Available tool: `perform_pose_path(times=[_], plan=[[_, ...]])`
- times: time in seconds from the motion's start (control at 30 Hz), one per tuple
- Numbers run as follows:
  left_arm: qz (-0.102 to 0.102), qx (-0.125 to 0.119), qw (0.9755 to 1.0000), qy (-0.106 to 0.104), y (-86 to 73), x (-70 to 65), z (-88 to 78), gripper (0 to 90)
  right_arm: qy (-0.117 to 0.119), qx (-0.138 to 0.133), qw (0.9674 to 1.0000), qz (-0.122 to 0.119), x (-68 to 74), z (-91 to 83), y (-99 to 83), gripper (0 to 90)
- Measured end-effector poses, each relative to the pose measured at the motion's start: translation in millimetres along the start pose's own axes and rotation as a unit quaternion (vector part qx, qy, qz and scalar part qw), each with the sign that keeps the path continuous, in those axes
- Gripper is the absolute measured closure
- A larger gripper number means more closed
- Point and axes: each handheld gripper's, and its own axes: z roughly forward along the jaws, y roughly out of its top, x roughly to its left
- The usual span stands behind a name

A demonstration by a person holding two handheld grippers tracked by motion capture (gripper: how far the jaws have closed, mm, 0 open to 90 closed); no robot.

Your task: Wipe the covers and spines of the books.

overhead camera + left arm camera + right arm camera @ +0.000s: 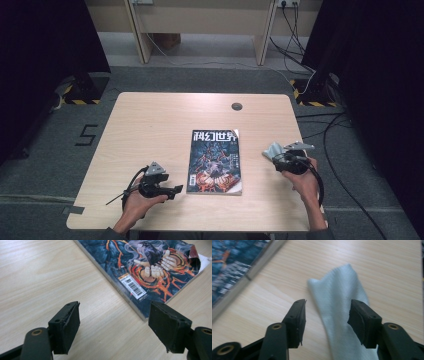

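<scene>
Right gripper view has the right hand-held gripper (325, 322) open astride the pale cloth (339, 310); it should sink lower before pinching. Left hand-held gripper (113, 326) gapes empty beside the magazine (140, 267).

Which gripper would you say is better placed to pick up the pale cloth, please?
The right gripper: its open jaws already straddle the cloth, without pressing on it yet. The left gripper sits across the magazine from the cloth, its open jaws facing the magazine's lower corner.
</scene>
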Motion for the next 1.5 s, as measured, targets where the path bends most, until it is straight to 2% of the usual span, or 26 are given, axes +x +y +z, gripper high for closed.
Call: perform_pose_path(times=[0.1, 0.23, 0.4, 0.53, 0.63, 0.7, 0.8, 0.9, 1.07, 1.13, 1.23, 1.3, 1.5], plan=[[0.005, 0.011, 0.9999, 0.003, -4.1, 0.9, -0.3, 24.6, -0.011, 0.018, 0.9998, 0.004, -6.4, 4.3, -5.5, 54.5], [0.008, 0.021, 0.9997, 0.005, -6.9, -0.8, 2.0, 24.5, -0.016, 0.037, 0.9992, -0.008, -8.3, 14.6, -10.9, 59.6], [0.012, 0.02, 0.9997, 0.006, -6.6, -1.8, 2.2, 24.5, -0.014, 0.036, 0.9987, -0.032, 3.3, 26.5, -2.9, 60.8], [0.011, 0.02, 0.9997, 0.007, -7.5, -0.8, 1.5, 24.5, -0.016, 0.034, 0.9985, -0.039, 13.6, 37.3, 6.9, 59.3], [0.01, 0.023, 0.9997, 0.005, -7.9, -0.8, 1.9, 24.3, -0.003, 0.027, 0.9988, -0.041, 18.9, 42.8, 11.2, 57.4], [0.013, 0.029, 0.9995, 0.006, -8.6, 0.2, 2.6, 23.8, -0.005, 0.029, 0.9988, -0.04, 20.5, 44.0, 13.4, 54.5], [0.013, 0.03, 0.9994, 0.014, -8.6, 1.9, 2.4, 22.9, 0.0, 0.025, 0.9993, -0.026, 19.8, 41.7, 13.5, 49.9], [0.013, 0.028, 0.9993, 0.02, -8.0, 3.9, 1.3, 22.3, 0.002, 0.01, 0.9999, -0.011, 18.2, 35.3, 13.6, 46.9], [0.009, 0.026, 0.9994, 0.021, -8.1, 5.3, 0.9, 22.2, 0.013, 0.001, 0.9998, -0.013, 20.5, 26.9, 12.4, 42.5], [0.011, 0.024, 0.9994, 0.023, -7.9, 6.1, 0.5, 22.2, 0.014, 0.0, 0.9997, -0.022, 21.4, 22.1, 10.8, 39.9], [0.004, 0.021, 0.9994, 0.029, -8.1, 8.9, 0.4, 22.0, 0.029, -0.016, 0.9994, -0.005, 22.1, 12.3, 5.6, 36.2], [0.003, 0.019, 0.9993, 0.032, -8.1, 10.4, 0.3, 22.0, 0.037, -0.014, 0.9992, -0.006, 22.4, 10.0, 2.5, 34.2], [0.002, 0.017, 0.9992, 0.035, -8.3, 12.3, -1.1, 21.8, 0.039, -0.011, 0.9992, -0.006, 29.0, 6.0, -1.6, 29.5]])
